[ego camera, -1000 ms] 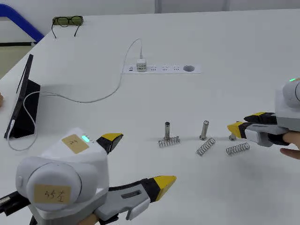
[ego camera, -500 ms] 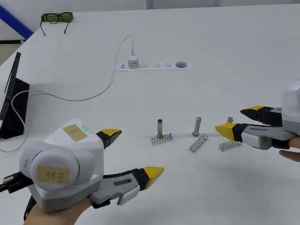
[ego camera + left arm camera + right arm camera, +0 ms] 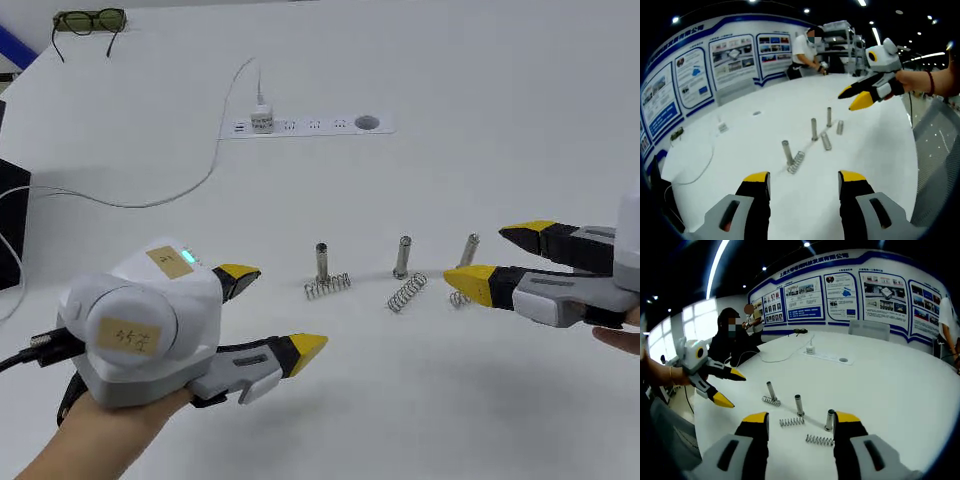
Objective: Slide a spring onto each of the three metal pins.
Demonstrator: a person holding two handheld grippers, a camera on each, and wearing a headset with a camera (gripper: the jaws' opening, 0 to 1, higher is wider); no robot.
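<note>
My right gripper (image 3: pixel 488 255), at the head view's right edge, is spread wide and empty, near the right upright steel pin (image 3: pixel 469 248). My left gripper (image 3: pixel 278 308), lower left, is likewise wide and empty. At frame centre a coiled wire spring lies by each pin: left spring (image 3: pixel 327 286), middle spring (image 3: pixel 406 292), and right spring (image 3: pixel 819 440), perhaps touching its pin's foot.
</note>
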